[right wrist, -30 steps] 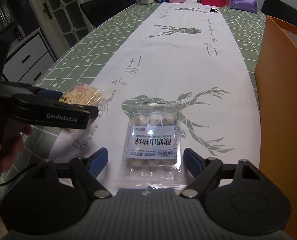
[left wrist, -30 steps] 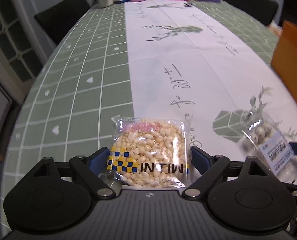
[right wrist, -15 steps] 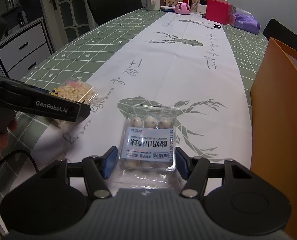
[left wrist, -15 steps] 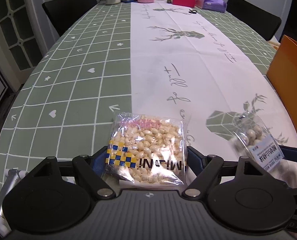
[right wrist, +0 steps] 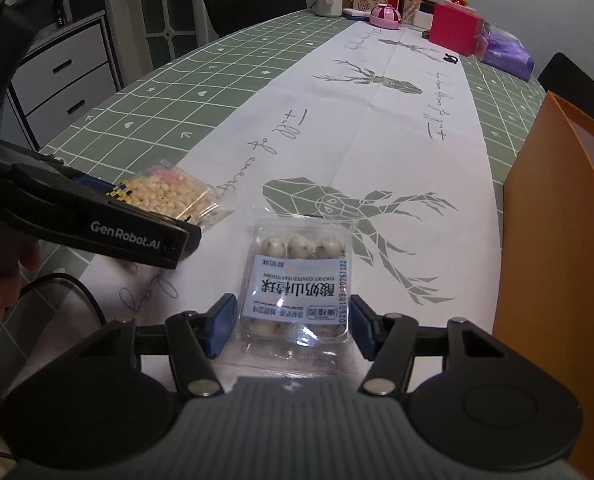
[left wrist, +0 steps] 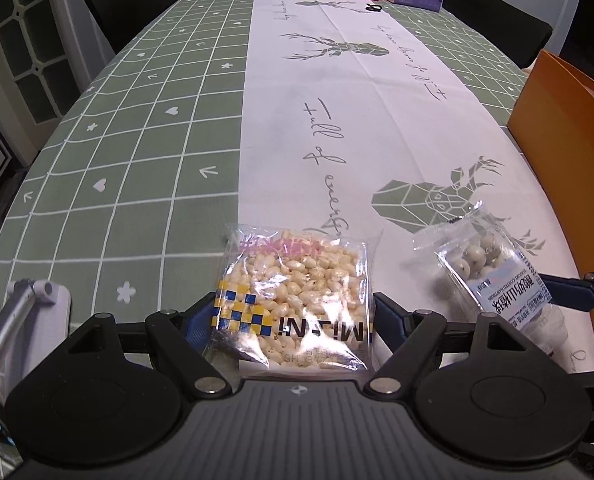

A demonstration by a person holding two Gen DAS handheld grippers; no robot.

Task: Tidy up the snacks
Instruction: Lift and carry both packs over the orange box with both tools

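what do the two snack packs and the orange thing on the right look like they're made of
Puffed snack bag: thin clear plastic film, glossy; glare streaks and wrinkles show, contents visible through it.

Hawthorn ball pack: clear glossy film, seemingly over a formed tray, with a printed label.

Orange bag: looks like matte stiff paper or card; flat upright walls, no shine. Could be thin plastic board.

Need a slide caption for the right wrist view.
Right gripper shut on a pack of yogurt balls, orange bag alongside.
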